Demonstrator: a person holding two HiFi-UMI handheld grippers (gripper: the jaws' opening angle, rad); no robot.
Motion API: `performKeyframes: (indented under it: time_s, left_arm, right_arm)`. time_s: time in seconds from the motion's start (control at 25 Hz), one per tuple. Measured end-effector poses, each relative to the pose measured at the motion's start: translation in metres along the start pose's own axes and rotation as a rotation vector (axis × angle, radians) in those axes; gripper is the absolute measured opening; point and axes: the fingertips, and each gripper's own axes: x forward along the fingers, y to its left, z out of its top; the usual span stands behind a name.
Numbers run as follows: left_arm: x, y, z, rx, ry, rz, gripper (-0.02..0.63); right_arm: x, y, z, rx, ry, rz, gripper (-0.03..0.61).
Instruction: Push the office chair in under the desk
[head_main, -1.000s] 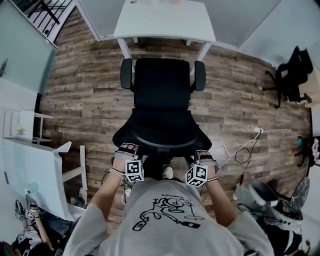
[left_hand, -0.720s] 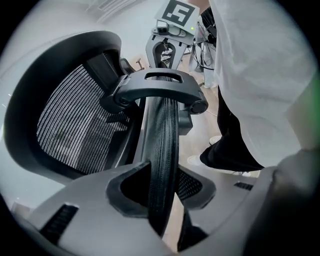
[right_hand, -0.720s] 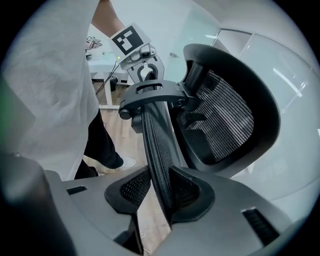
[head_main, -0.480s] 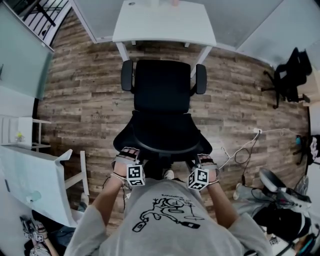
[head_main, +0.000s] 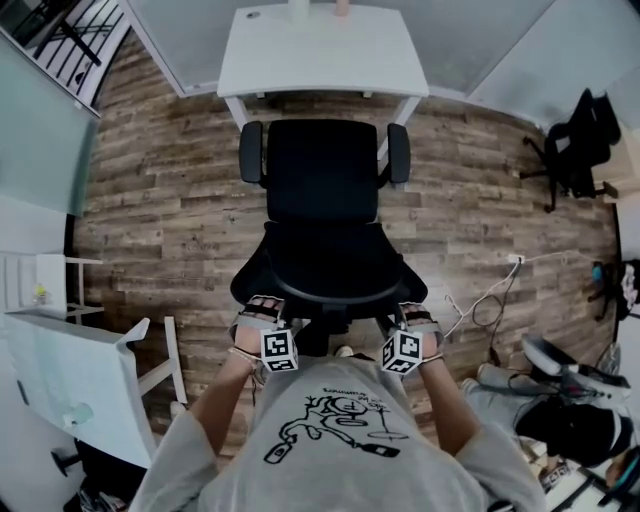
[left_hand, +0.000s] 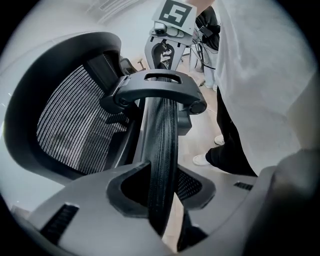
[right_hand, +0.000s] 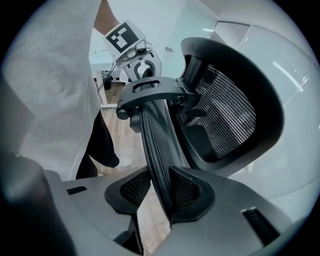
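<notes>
Two grippers sit at the near top edge of the backrest in the head view, the left gripper and the right gripper. The office chair stands on the wood floor, its seat facing the white desk and its armrests beside the desk's front legs. In the left gripper view, the jaws are clenched on the backrest's rim. In the right gripper view, the jaws are likewise grasping that rim.
</notes>
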Motion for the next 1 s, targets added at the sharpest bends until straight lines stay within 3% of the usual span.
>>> performKeyframes:
  time_s: [1.0]
  left_arm:
    - [0.044,0.117,-0.019,0.037,-0.011,-0.016,0.130]
  right_arm:
    - [0.051,-0.114,0.019,0.055,0.006,-0.008,0.143]
